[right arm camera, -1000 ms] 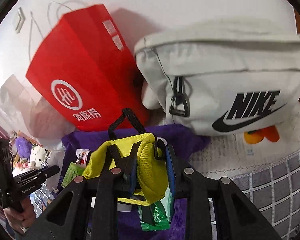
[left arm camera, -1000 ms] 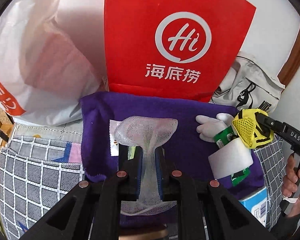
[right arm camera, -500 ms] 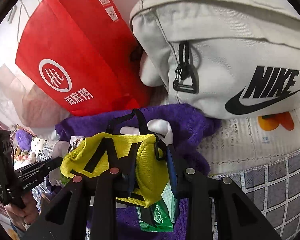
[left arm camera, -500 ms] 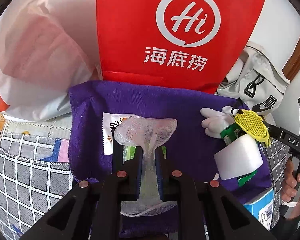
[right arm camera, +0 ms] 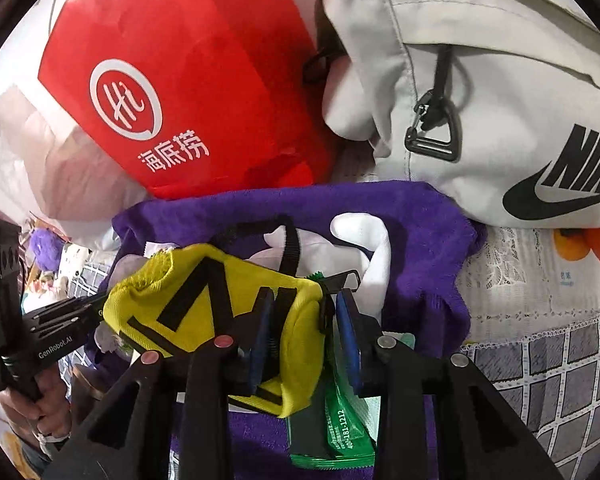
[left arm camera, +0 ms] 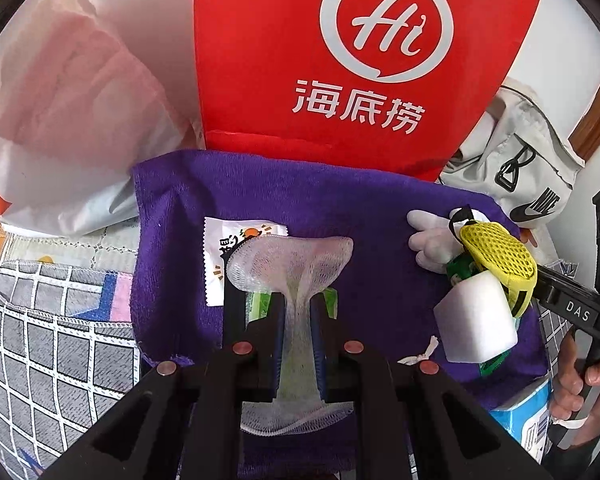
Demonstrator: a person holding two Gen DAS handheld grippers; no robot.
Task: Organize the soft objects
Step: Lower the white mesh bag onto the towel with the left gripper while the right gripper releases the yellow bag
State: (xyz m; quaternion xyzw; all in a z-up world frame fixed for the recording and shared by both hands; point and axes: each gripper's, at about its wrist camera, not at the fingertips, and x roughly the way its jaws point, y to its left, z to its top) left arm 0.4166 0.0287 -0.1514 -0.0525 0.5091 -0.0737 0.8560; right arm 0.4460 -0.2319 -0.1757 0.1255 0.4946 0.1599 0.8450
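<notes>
The left gripper (left arm camera: 298, 322) squeezes a white net (left arm camera: 292, 264) over the purple towel (left arm camera: 340, 208). The right gripper (right arm camera: 304, 332) fingers pinch a yellow pouch (right arm camera: 204, 312), maybe mesh.

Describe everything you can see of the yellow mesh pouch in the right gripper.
The yellow mesh pouch is a small soft bag of perforated yellow fabric crossed by black straps, with a black loop handle on top. The right gripper is shut on its right end, blue pads squeezing the fabric, so it is lifted and bulges leftward. It hangs over the purple towel, above a white glove and a green packet. In the left wrist view it sits by a white sponge block.
</notes>
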